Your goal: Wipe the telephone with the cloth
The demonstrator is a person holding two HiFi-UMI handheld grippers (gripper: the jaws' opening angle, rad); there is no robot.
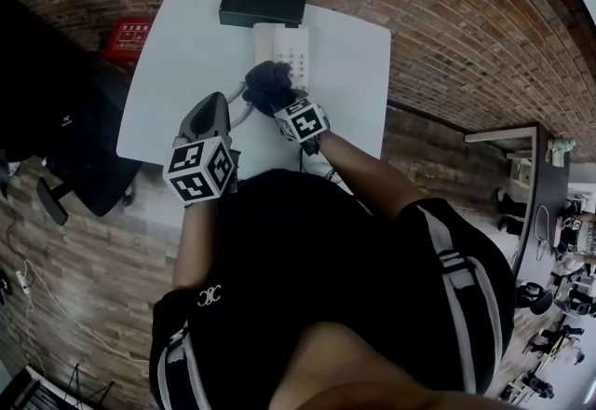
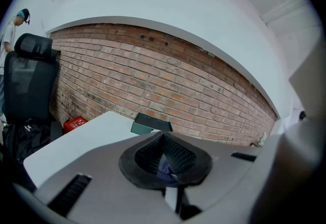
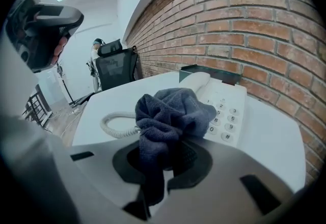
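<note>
A white telephone (image 1: 291,50) (image 3: 226,111) sits on the white table (image 1: 182,59) near its far edge, with its handset (image 3: 197,82) in the cradle and a coiled cord (image 3: 113,125) trailing left. My right gripper (image 1: 282,106) (image 3: 168,152) is shut on a dark blue cloth (image 1: 268,82) (image 3: 173,112). The bunched cloth rests against the near left side of the phone, by the keypad. My left gripper (image 1: 211,108) (image 2: 164,149) is held up over the table's near edge, left of the phone, with its jaws together and nothing seen between them.
A black box (image 1: 263,2) (image 2: 151,123) (image 3: 211,73) lies behind the phone against the brick wall. A red box (image 1: 128,35) (image 2: 76,123) stands on the floor left of the table, near a black office chair (image 1: 65,147) (image 2: 28,83). A person (image 2: 10,29) stands far off.
</note>
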